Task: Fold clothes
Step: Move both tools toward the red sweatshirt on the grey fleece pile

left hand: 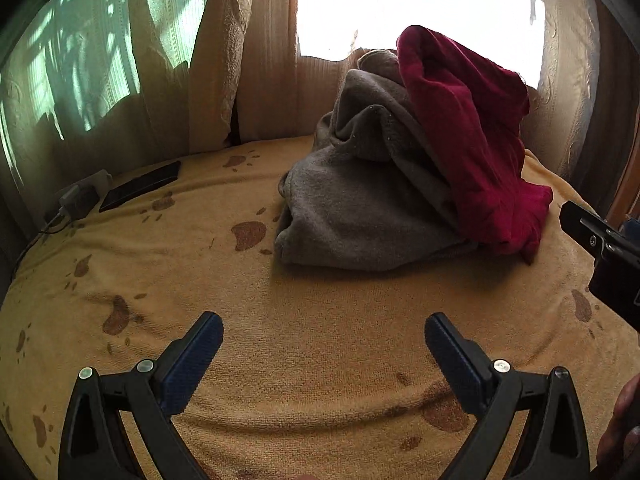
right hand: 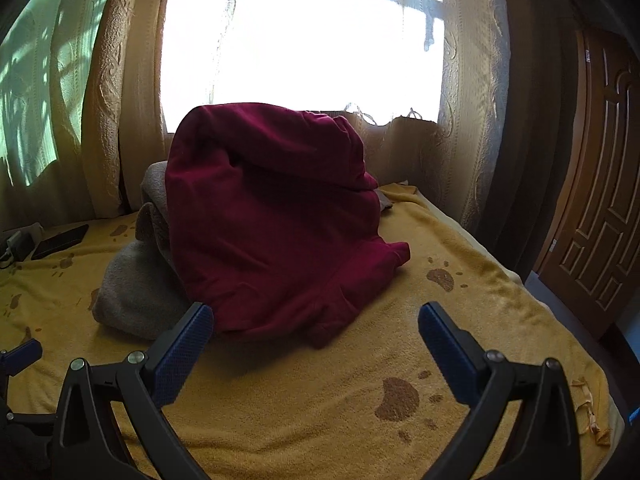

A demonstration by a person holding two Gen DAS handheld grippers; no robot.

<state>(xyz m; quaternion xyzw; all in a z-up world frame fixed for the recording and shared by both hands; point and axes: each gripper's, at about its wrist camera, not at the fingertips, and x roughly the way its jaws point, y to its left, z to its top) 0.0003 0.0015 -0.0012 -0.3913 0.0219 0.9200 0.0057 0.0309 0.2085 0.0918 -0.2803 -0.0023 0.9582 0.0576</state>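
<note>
Both claws, left claw (left hand: pixel 324 334) and right claw (right hand: pixel 316 324), spread, empty; seemingly two garments: red garment (right hand: pixel 272 220), grey garment (left hand: pixel 360 216).

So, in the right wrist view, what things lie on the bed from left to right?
Charger → black phone → grey garment → dark red garment → bare yellow bedcover with brown paw prints.

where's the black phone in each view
Left wrist view: the black phone lies at far left on the yellow blanket, left of the clothes pile.
Right wrist view: the phone sits at the left edge, beside the charger.
Shared landmark: the red garment atop the grey one.
</note>
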